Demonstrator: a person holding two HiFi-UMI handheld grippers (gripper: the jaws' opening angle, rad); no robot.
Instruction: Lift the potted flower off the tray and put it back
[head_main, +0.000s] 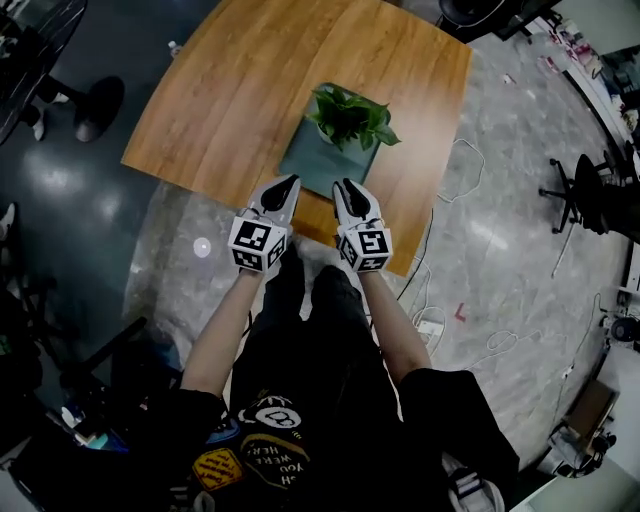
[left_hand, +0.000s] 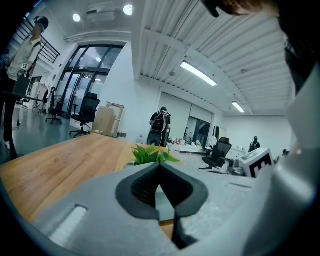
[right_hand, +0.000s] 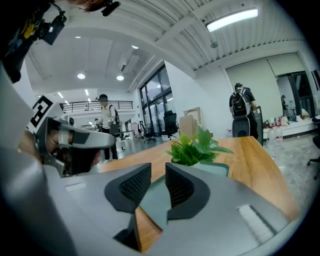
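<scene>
A small potted flower (head_main: 350, 118) with green leaves stands on a grey-green tray (head_main: 305, 160) on the wooden table (head_main: 230, 90). Both grippers hover at the table's near edge, just short of the tray. My left gripper (head_main: 287, 186) points at the tray's near left corner, its pads touching at the tips with nothing between them. My right gripper (head_main: 346, 190) points at the tray's near right side, with a narrow empty gap between its pads. The left gripper view has the gripper (left_hand: 160, 166) low, with the plant (left_hand: 150, 154) ahead. From the right gripper (right_hand: 158, 172) the plant (right_hand: 195, 149) and tray (right_hand: 222, 169) lie ahead.
The table stands on a grey stone floor with loose cables (head_main: 470, 175) to its right. An office chair (head_main: 585, 195) is at the far right and a dark stand (head_main: 85, 105) at the left. People (left_hand: 161, 125) and more chairs (left_hand: 85, 112) are far off in the room.
</scene>
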